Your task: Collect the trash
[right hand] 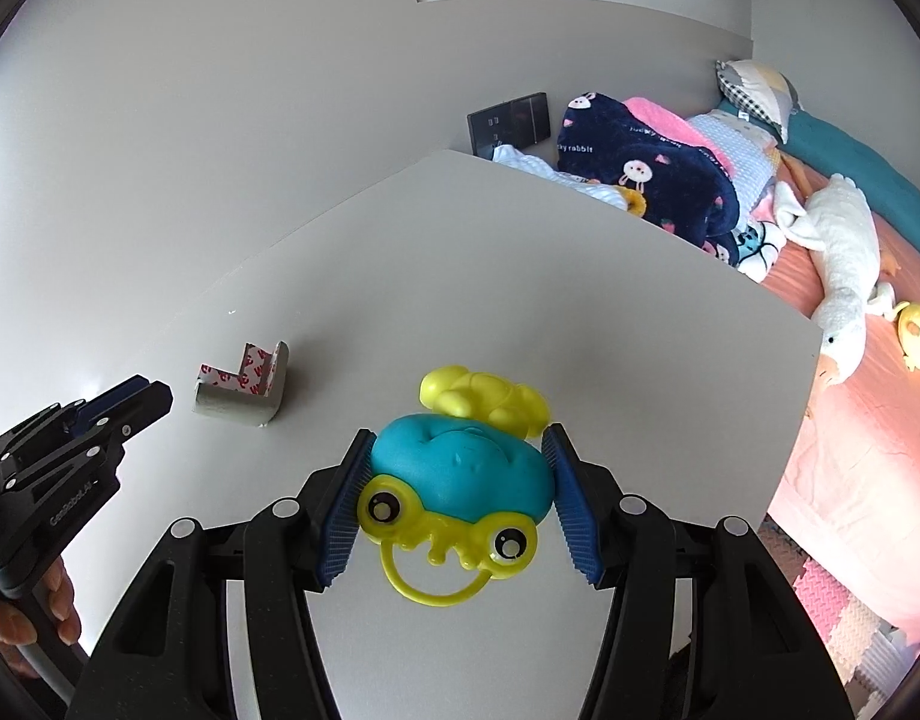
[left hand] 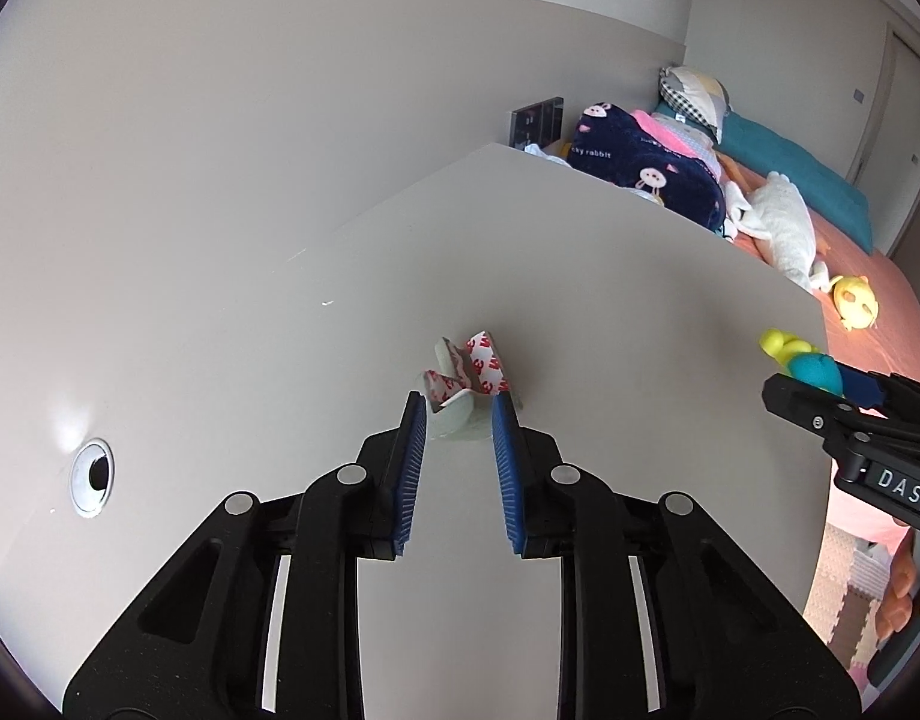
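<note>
A grey foam corner guard [left hand: 467, 387] with red-and-white adhesive backing lies on the white desk [left hand: 610, 300]. My left gripper [left hand: 458, 414] is open, its blue pads on either side of the guard's near end, not closed on it. The guard also shows in the right wrist view [right hand: 243, 387], with the left gripper [right hand: 132, 399] just left of it. My right gripper [right hand: 458, 450] is shut on a teal-and-yellow frog toy [right hand: 460, 474], held above the desk. The right gripper with the toy [left hand: 811, 369] shows at the right edge of the left wrist view.
A round cable grommet [left hand: 92, 477] sits in the desk at the left. Beyond the desk's right edge is a bed [right hand: 868, 420] with a navy blanket [right hand: 646, 168], a white plush goose [right hand: 844, 252] and a yellow toy [right hand: 919, 339]. Walls stand behind the desk.
</note>
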Demonstrator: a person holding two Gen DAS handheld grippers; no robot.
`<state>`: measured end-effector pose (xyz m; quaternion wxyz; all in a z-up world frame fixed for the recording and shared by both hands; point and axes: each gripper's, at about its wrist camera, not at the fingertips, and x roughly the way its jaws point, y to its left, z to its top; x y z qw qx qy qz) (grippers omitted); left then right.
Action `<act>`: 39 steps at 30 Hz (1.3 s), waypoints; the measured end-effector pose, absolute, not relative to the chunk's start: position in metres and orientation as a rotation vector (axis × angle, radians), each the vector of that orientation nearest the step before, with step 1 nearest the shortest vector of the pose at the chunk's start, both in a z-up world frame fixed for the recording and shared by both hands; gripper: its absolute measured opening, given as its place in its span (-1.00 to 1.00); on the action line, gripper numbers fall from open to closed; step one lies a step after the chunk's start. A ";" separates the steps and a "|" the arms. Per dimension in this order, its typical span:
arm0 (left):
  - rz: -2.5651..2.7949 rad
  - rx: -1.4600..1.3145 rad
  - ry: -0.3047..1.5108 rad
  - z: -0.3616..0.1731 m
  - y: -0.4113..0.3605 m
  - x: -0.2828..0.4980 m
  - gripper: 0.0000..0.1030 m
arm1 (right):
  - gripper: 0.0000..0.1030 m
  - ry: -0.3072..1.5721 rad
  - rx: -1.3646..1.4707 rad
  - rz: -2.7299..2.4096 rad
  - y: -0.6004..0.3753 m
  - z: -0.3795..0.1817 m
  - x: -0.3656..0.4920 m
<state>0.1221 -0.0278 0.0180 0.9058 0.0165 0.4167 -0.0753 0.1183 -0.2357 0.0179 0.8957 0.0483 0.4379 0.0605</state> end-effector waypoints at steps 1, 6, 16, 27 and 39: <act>-0.163 0.019 0.866 0.018 -0.027 0.124 -0.51 | 0.12 0.904 0.101 0.121 -0.239 0.019 0.115; -0.091 0.045 0.812 0.019 -0.031 0.127 0.60 | 0.12 0.903 0.115 0.103 -0.255 0.019 0.108; -0.048 0.059 0.919 -0.022 -0.029 0.159 0.60 | 0.12 0.912 0.150 0.112 -0.273 0.010 0.117; -0.062 0.050 0.995 -0.054 -0.024 0.173 0.27 | 0.13 0.924 0.163 0.135 -0.274 0.000 0.127; -0.111 0.044 0.938 -0.033 -0.033 0.146 0.14 | 0.12 0.903 0.166 0.146 -0.276 0.011 0.108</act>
